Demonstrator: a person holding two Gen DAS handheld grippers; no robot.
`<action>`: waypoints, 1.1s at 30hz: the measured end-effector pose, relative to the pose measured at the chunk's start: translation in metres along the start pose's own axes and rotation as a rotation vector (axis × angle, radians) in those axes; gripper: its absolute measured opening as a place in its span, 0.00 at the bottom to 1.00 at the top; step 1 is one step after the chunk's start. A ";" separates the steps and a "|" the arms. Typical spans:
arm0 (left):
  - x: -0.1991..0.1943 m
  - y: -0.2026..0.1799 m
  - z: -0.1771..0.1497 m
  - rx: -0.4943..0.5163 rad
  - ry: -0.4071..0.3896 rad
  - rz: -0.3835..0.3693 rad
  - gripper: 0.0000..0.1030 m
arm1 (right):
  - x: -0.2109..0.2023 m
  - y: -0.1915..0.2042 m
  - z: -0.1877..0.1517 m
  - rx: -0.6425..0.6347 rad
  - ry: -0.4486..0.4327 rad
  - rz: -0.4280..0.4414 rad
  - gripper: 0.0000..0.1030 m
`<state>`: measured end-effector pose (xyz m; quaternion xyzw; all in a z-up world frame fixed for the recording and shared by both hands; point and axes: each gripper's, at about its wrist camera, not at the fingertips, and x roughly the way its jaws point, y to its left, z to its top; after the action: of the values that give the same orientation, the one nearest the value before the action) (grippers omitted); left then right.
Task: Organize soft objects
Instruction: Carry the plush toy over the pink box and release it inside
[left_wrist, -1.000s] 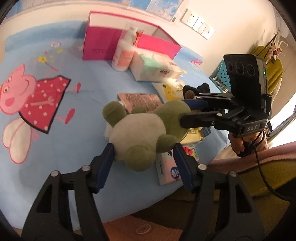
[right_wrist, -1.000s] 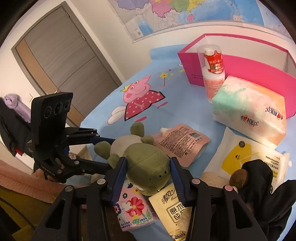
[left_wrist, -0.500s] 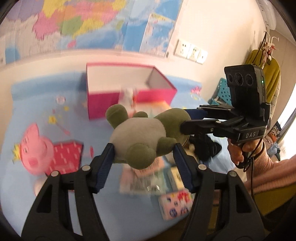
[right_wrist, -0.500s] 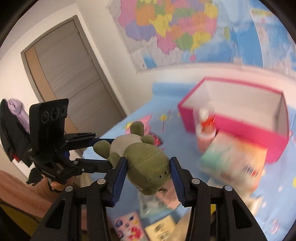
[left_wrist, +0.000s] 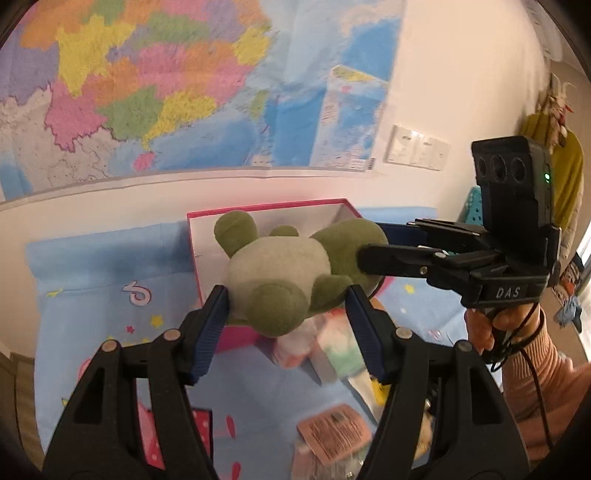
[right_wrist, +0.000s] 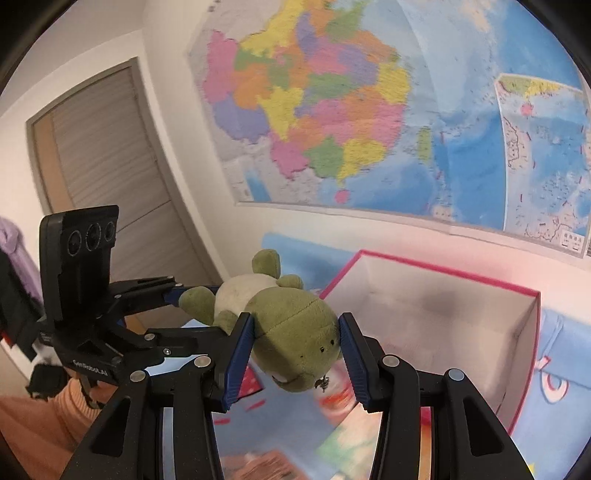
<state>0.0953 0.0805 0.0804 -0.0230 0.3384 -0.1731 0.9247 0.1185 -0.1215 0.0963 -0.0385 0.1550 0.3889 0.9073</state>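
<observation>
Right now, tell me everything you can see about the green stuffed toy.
The plush toy is olive green with a pale grey-white belly, stubby limbs, small dark dot eyes and a stitched mouth; its fabric looks soft and fuzzy. It hangs in the air, lying sideways, in front of the open pink box. The left gripper clamps its body, the right gripper its head.

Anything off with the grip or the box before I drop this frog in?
Nothing stands out. The plush frog hangs level between left gripper and right gripper; the pink box sits upright and open.
</observation>
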 end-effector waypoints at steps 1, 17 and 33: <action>0.007 0.005 0.003 -0.008 0.008 -0.001 0.65 | 0.007 -0.008 0.004 0.012 0.007 -0.007 0.46; 0.120 0.041 0.007 -0.101 0.206 0.048 0.65 | 0.095 -0.084 -0.003 0.154 0.178 -0.055 0.47; 0.036 0.021 -0.007 -0.103 -0.025 0.077 0.63 | 0.042 -0.079 -0.013 0.154 0.143 -0.108 0.56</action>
<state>0.1224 0.0885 0.0493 -0.0595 0.3362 -0.1194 0.9323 0.1989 -0.1495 0.0674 -0.0047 0.2466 0.3227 0.9138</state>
